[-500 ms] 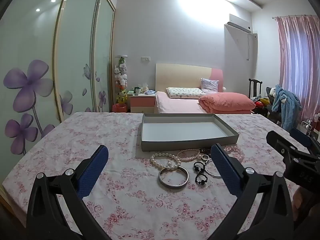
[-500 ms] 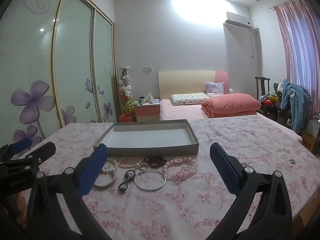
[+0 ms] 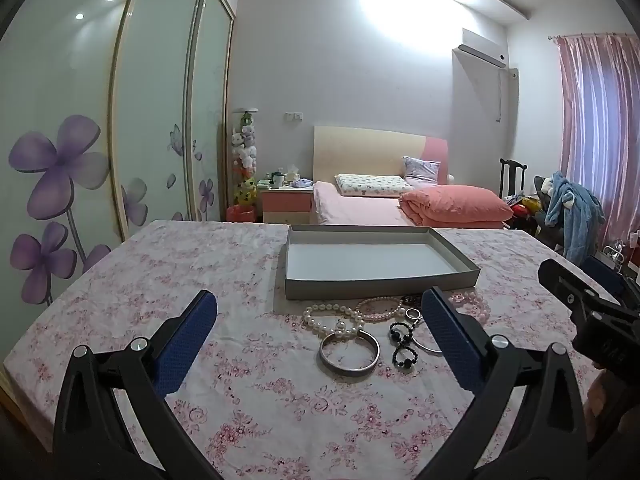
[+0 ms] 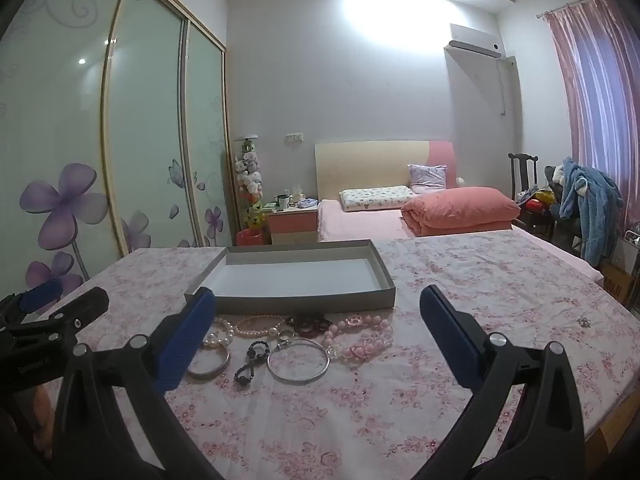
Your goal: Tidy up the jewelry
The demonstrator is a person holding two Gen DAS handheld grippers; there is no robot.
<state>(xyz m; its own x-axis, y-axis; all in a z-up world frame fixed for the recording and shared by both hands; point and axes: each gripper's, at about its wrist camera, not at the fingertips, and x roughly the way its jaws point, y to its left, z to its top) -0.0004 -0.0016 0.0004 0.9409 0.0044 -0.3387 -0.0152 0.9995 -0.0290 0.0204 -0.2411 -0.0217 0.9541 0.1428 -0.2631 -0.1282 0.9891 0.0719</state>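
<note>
Both grippers, left gripper point(image 3: 319, 334) and right gripper point(image 4: 318, 330), hang spread wide and empty, jewelry pile point(image 4: 296, 334) at 12 o'clock before the empty tray point(image 4: 296, 280), probably for easy loading.

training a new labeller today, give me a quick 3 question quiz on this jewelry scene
1. True or false: the grey tray already holds jewelry.
2. Multiple choice: the wide silver bangle lies (A) inside the tray, (B) on the floral cloth in front of the tray, (C) between closed pads of the left hand-held gripper.
3. Fill in: the left hand-held gripper and the right hand-held gripper both have their jaws ____.

Key: 1 false, the tray is empty. 2 B. 3 open, with nothing gripped.
</note>
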